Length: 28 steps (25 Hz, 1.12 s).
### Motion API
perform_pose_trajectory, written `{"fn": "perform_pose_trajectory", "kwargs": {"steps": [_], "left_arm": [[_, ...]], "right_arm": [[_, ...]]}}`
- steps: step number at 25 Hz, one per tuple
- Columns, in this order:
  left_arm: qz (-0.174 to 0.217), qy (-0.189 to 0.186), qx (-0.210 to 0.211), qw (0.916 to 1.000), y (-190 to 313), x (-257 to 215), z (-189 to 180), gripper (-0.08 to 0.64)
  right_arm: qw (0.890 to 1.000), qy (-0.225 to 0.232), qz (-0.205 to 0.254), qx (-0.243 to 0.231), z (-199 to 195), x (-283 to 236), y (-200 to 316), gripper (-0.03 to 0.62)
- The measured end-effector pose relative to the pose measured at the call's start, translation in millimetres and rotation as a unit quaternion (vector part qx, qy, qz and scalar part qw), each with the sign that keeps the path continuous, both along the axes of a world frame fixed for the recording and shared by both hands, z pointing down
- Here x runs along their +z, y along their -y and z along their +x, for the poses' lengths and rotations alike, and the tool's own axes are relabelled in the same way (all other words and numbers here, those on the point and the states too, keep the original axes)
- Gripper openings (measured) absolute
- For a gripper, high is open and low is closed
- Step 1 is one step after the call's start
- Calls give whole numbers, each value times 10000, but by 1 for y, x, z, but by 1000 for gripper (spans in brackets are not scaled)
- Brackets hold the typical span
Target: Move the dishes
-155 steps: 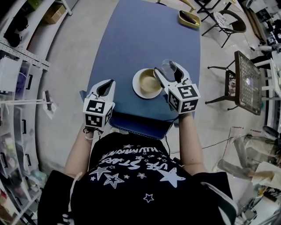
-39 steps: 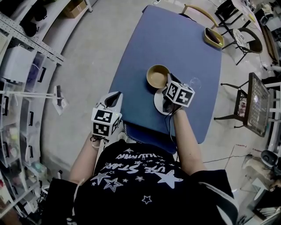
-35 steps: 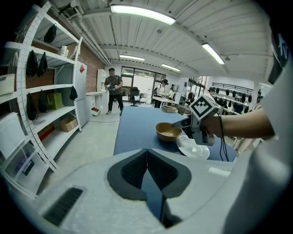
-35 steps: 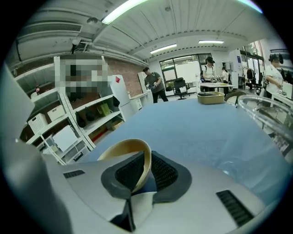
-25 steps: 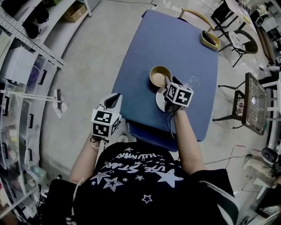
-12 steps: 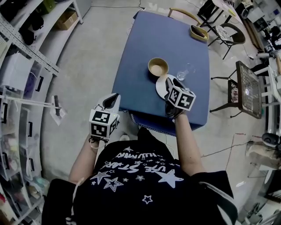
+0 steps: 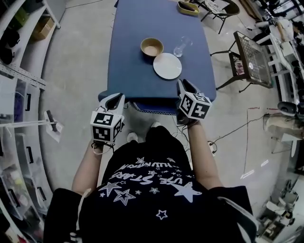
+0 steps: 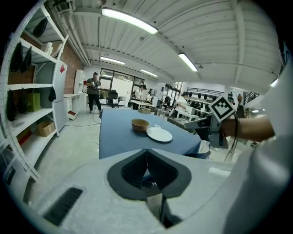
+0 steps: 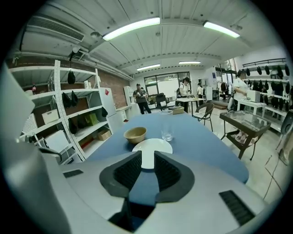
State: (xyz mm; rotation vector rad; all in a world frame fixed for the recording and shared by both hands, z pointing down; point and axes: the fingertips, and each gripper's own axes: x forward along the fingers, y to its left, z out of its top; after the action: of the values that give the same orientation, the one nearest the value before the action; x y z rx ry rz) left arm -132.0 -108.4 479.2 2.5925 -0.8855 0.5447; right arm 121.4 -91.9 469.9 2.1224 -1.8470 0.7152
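Dishes stand grouped on the near right part of the blue table (image 7: 142,23): a white plate (image 7: 167,66) lies flat closest to the person, a tan bowl (image 7: 152,47) sits upright just beyond it to the left, and a clear glass (image 7: 180,47) stands upright to the right of the bowl, beyond the plate's far edge. All three rest on the cloth with no gripper touching them. The right gripper (image 7: 184,85) hangs off the table's near right corner, well short of the plate; its own view shows its dark pads with a narrow gap between them, having just been closing, and nothing but the distant plate and table seen through the gap. The left gripper (image 7: 115,98) is held off the near left corner over the floor, its jaws pressed together on nothing. At the table's far end sits a yellow tray (image 7: 188,7). White shelving (image 7: 19,71) runs along the left side of the room, and a mesh-topped stand (image 7: 251,52) is to the right of the table.
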Motion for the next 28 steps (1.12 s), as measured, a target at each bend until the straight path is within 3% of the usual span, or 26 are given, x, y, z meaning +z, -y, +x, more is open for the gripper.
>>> {"fn": "perform_pose_trajectory", "kwargs": {"steps": [9,14,28], "left_arm": [[45,-107,138,9998,-19,-5,26,20],[43,-18,98,9999,-36,-8,41,20],[105,110,-98,9998,-117,-17,90,20]], "right_arm": [[9997,-43,155,208,26,-6,-47,6],[9989,-313,222,264,45,-15,-72,5],[9963,-107,582,-621,59,-33,-129,3]]}}
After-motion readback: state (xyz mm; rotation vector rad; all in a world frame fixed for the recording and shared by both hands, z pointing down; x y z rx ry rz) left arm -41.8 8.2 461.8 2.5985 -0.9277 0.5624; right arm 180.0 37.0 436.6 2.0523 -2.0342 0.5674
